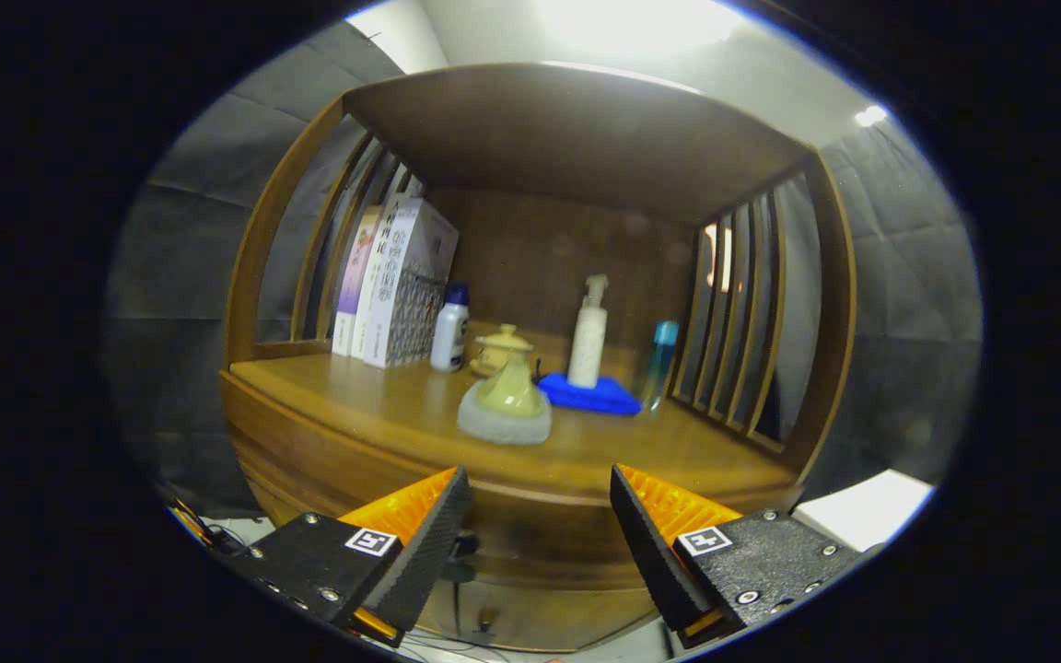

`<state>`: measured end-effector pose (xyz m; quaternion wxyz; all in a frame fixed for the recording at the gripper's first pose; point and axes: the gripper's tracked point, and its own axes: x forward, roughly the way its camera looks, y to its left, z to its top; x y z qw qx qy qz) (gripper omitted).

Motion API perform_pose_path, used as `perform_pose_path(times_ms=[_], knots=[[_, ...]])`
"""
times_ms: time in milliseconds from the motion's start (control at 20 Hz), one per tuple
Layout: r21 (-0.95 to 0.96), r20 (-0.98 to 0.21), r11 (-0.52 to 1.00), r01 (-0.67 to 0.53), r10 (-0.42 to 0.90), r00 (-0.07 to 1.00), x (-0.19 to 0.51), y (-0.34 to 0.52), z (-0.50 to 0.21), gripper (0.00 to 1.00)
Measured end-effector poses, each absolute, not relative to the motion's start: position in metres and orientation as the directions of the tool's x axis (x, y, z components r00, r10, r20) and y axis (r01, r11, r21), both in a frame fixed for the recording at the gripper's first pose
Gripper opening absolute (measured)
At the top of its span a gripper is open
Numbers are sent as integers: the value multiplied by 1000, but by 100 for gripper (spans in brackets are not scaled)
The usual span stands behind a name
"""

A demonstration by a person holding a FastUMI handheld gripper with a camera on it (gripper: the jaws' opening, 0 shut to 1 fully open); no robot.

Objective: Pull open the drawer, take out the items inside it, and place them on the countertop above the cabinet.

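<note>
Fingers of the gripper [540, 516] stand wide apart with nothing between them, their black ribbed pads facing each other over the front of the wooden cabinet [530, 543]. Just ahead of and below the fingertips is the curved drawer front [530, 608], its long axis running side to side across the cabinet; a small dark knob [463, 545] shows beside the left finger. Whether the drawer is pulled out at all cannot be told. Above it lies the countertop [383, 396]. Beyond the fingers, near the front of the countertop, stands a yellow-green brush with a grey pad base [505, 410], handle upright. Behind it sit a small lidded pot [501, 348], a white pump bottle [588, 336] upright on a blue cloth [595, 396], a teal bottle [659, 364], a white bottle with a blue cap [449, 331] and upright boxes [397, 285].
</note>
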<state>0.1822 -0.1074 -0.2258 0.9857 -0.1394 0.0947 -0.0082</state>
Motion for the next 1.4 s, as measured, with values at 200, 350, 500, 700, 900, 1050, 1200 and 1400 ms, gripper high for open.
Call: perform_pose_path(times_ms=[200,350,500,700,900,1050,1200,1400], knots=[[-300,-160,954,-23,-27,987,175,-105,-140,95],[-277,-179,960,-38,-13,984,151,-91,-100,95],[-249,-167,968,-18,-25,986,115,-79,-72,94],[-184,-142,983,0,-26,989,71,-64,-46,94],[-145,-149,989,28,-49,988,38,-54,-34,94],[-86,-119,996,26,-37,992,27,-44,-15,94],[-33,-112,999,-15,11,994,21,-30,-11,94],[7,-65,998,68,-67,996,16,-48,5,94]])
